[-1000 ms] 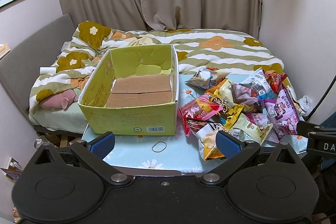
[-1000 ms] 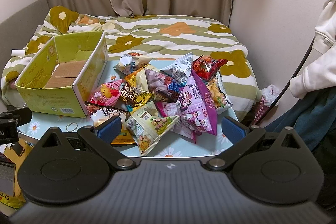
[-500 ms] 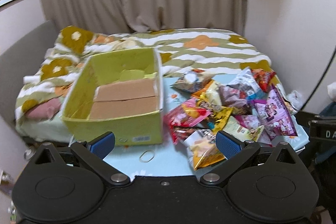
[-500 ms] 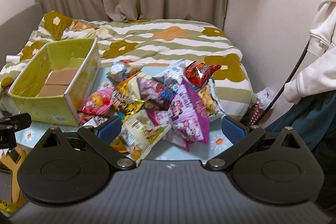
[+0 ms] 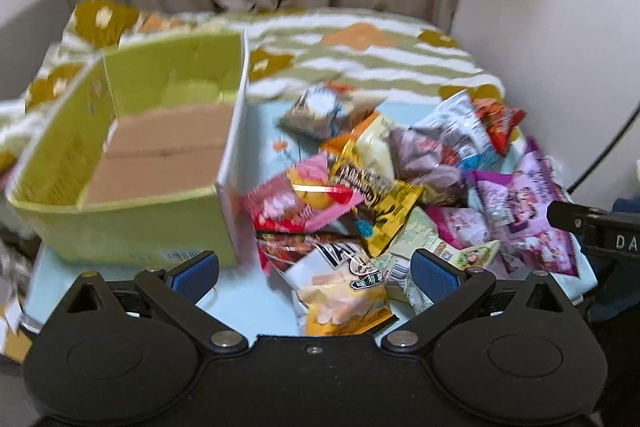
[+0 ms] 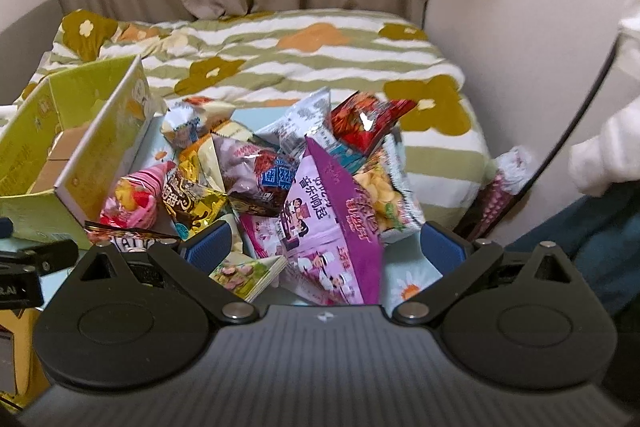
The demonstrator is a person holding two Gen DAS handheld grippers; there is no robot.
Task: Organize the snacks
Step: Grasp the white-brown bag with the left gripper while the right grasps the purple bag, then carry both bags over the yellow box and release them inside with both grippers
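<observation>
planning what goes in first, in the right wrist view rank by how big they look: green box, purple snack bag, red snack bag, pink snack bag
1. Purple snack bag, though it lies nearest the camera, which inflates it.
2. Green box, cut off at the left edge, so likely bigger in truth.
3. Red snack bag and pink snack bag look alike.

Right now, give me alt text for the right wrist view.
An open right claw hovers over a heap of snack bags, a purple bag nearest. A yellow-green cardboard box sits left; a floral bed lies behind.
</observation>
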